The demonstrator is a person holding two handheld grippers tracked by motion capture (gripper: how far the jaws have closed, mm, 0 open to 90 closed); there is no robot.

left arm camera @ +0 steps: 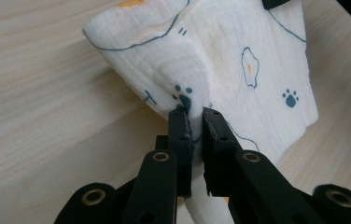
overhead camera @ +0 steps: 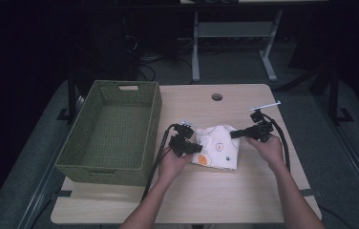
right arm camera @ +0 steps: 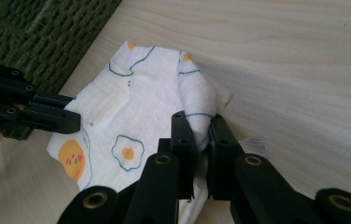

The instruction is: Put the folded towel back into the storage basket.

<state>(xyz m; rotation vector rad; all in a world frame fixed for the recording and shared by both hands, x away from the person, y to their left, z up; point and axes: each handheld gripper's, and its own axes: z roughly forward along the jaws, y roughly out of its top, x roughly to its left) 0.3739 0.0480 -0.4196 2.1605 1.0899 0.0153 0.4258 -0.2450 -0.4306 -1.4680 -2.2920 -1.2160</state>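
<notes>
A: The white muslin cloth printed with fried eggs, paw prints and an orange face sits folded on the pale wooden table, just right of the green woven basket. Who has hold of it?

B: Both tongs. The left gripper is clamped on a pinched fold of the fabric at the cloth's left side, jaws nearly together with only the cloth between them. The right gripper is clamped the same way on a bunched edge at the far right.

A: So a two-sided lift, by the look of it?

B: That is my reading. To do it well, I'd keep both hands level and rise together, so the folds don't slip out or open. Each grip takes only a small ridge of cloth, so pulling the hands apart could tug a layer free; better to hold the spacing steady.

A: And the basket?

B: From the high view its inside looks empty, just the woven floor and walls, with a handle slot in the far wall. It stands close beside the left hand, so a short carry leftward over the near rim would reach it.
</notes>
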